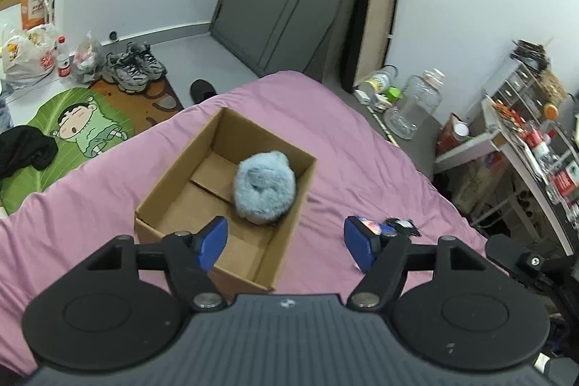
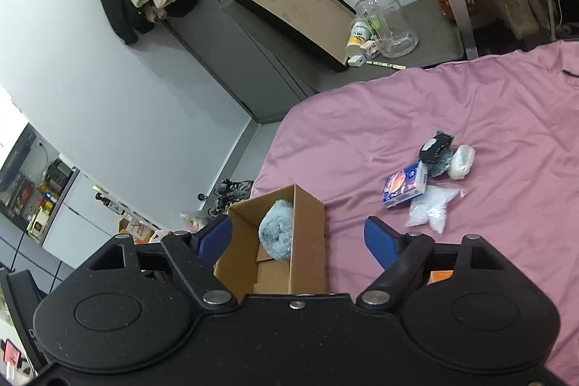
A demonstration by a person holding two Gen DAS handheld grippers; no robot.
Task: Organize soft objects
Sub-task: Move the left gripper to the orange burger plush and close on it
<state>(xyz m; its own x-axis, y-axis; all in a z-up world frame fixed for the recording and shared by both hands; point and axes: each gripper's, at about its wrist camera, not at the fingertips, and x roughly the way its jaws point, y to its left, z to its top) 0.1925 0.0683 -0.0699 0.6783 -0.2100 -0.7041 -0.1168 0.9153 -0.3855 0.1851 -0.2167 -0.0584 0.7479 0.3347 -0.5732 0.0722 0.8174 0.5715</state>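
We see a bed (image 1: 362, 140) under a pink sheet, with an open cardboard box (image 1: 217, 201) near its foot edge. A fluffy blue ball (image 1: 264, 190) lies inside the box. Our 2 tools, left gripper (image 1: 287, 241) and right gripper (image 2: 300, 237), gape empty.

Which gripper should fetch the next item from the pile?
Probably right: open, empty, and the pile lies clear just ahead on its side. The left faces the box.
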